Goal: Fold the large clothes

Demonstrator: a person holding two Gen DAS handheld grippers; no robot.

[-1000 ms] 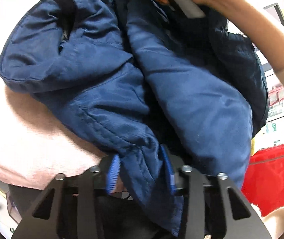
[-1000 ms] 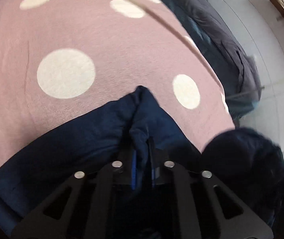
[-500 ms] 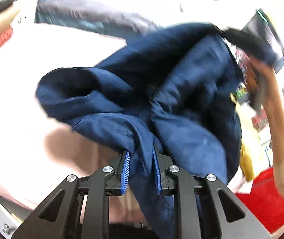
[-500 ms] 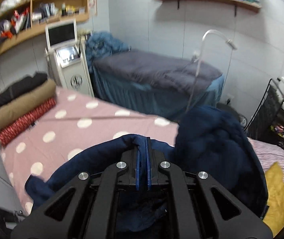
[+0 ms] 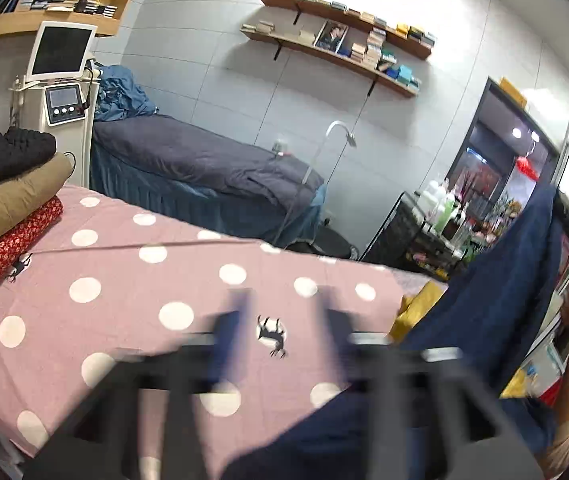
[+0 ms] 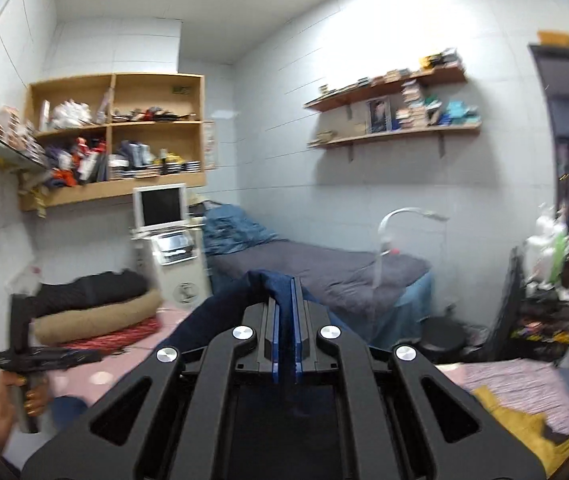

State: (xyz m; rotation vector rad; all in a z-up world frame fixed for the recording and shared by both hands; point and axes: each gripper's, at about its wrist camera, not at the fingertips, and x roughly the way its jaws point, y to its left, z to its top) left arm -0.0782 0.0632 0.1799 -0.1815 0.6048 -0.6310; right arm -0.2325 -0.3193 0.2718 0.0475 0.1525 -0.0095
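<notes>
Your polka-dot bed (image 5: 116, 280) lies bare beneath your left gripper (image 5: 280, 320), while the navy jacket (image 5: 496, 292) hangs lengthwise to that gripper's right, trailing onto the bed's near edge. Your right gripper (image 6: 284, 320) pinches its top edge. Your left jaws are opening with nothing between them, so the loose cloth is rightward and below.

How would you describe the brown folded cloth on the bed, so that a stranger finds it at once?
Find the pink bed with white dots. At its far end, beside the white machine, stands a stack of three folded cloths. The brown cloth is the middle one, plain, below the black one and above the red patterned one.
</notes>
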